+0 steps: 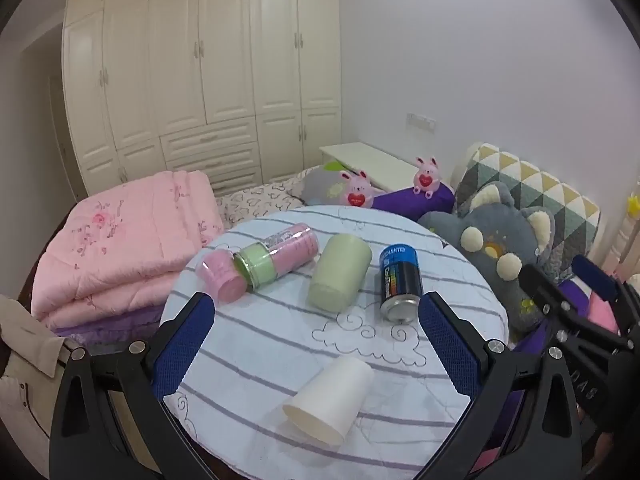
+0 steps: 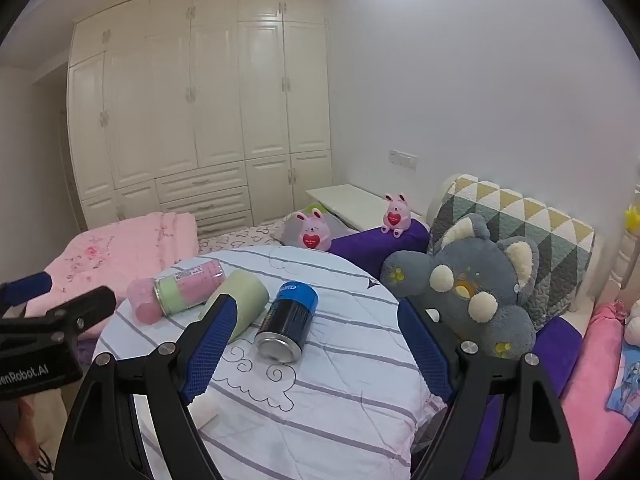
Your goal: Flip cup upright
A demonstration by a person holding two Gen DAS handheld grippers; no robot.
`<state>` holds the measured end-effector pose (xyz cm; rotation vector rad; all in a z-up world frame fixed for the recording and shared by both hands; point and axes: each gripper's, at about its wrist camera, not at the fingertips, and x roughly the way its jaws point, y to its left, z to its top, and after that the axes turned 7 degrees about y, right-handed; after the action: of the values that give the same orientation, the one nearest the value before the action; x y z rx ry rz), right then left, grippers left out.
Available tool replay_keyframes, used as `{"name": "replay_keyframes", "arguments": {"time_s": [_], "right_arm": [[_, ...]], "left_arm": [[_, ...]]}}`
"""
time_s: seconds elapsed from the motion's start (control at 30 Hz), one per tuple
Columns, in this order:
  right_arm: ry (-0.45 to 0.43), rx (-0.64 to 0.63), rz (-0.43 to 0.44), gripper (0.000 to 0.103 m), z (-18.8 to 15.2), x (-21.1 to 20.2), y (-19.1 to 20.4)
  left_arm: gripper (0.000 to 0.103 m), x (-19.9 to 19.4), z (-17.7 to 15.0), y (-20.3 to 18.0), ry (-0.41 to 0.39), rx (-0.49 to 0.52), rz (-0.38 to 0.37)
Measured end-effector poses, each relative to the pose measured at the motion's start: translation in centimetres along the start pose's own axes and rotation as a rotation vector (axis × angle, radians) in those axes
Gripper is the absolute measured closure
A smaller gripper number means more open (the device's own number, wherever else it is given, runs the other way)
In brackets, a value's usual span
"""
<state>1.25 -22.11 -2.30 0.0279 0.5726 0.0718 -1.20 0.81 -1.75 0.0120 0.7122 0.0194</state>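
Left wrist view: a white paper cup [image 1: 329, 398] lies on its side in the lower centre of the frame, on a round worktop [image 1: 280, 344] covered with a pale striped cloth. Its open mouth faces the lower left and its closed base points toward the upper right. The left gripper [image 1: 316, 340] hovers over it with jaws spread wide and nothing between them; the cup sits just below the gap. Further up the frame lie a green cup [image 1: 339, 273], also on its side, a blue-and-black can [image 1: 399, 283], and a pink-and-green bottle [image 1: 260, 266].

Right wrist view: the right gripper [image 2: 316, 350] also has its jaws spread and empty, with the can [image 2: 287, 328] between them in the picture; only a small white edge of the paper cup [image 2: 204, 414] shows at lower left, behind the jaw.

Which cup the task means cannot be told for certain; the white one is nearest the left jaws. Judged by its look, it is light, thin-walled and easily crushed, and it is free to roll on the soft cloth. A gentle pinch across the mid-wall, nearer the stiffer base than the rim, seems the safest hold before tilting it mouth-up.
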Motion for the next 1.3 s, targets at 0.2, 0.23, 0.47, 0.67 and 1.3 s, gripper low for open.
{"name": "replay_keyframes", "arguments": {"time_s": [0.2, 0.23, 0.47, 0.67, 1.3], "right_arm": [[-0.01, -0.011, 0.008, 0.019, -0.2, -0.9, 0.4], [-0.01, -0.014, 0.009, 0.019, -0.2, -1.0, 0.5], [-0.007, -0.025, 0.015, 0.019, -0.6, -1.7, 0.8], [-0.011, -0.027, 0.014, 0.019, -0.8, -2.1, 0.9], [0.0, -0.016, 0.001, 0.019, -1.5, -2.8, 0.1]], "left_arm": [[0.0, -0.4, -1.2, 0.1, 0.014, 0.003, -0.004], [0.0, -0.5, -1.4, 0.1, 0.015, 0.001, 0.0], [0.0, -1.0, -2.5, 0.1, 0.024, 0.001, 0.007], [0.0, -1.6, -2.8, -0.2, 0.017, 0.009, 0.005], [0.0, -1.3, -3.4, -1.6, 0.042, 0.039, -0.024]]}}
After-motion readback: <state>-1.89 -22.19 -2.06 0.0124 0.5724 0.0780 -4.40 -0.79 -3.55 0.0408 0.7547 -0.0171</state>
